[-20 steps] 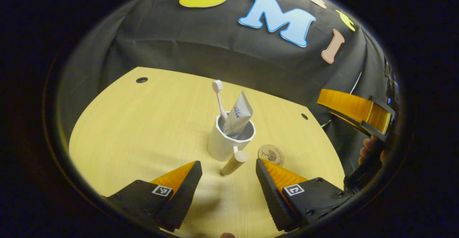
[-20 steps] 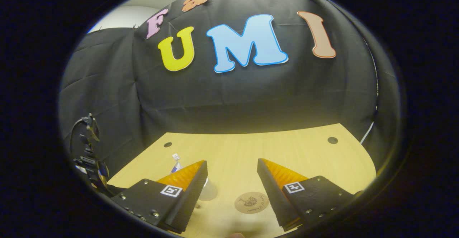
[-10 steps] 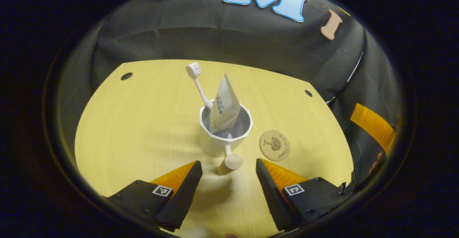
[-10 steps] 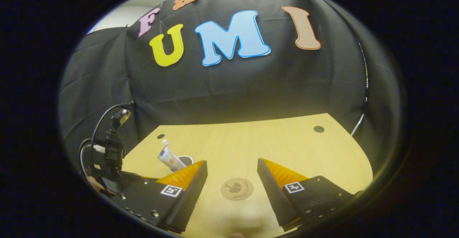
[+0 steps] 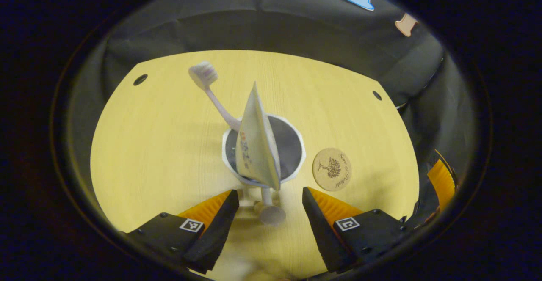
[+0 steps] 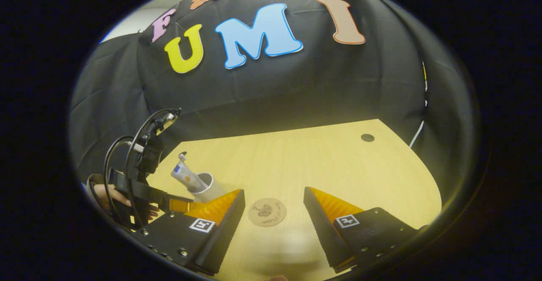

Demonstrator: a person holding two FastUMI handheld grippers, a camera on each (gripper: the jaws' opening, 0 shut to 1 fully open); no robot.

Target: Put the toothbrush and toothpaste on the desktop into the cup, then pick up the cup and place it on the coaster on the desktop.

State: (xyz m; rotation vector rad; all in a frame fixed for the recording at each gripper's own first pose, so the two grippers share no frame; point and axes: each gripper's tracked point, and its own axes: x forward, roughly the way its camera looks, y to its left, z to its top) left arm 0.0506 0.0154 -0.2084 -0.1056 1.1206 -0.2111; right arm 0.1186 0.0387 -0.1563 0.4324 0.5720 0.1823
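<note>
We take the cup [image 5: 262, 154] as our landmark. It stands on the desktop [image 5: 161, 145], and the toothbrush [image 5: 214, 97] and toothpaste [image 5: 256, 145] already lean inside it, heads up, so the loading part looks done. The coaster [image 5: 332, 169] lies flat just beside the cup, on the side toward the right gripper, touching nothing.

Our left gripper [image 5: 270, 205] hangs above the cup's near edge with its fingers spread apart, and the cup's handle [image 5: 269, 209] pokes out between them; nothing is clamped. We judge that we are lining up on that handle because the tube and brush crowd the rim and leave little room for a finger there.

Our right gripper [image 6: 274, 207] waits with its fingers apart and empty, beyond the coaster from the cup, keeping the landing spot free.
</note>
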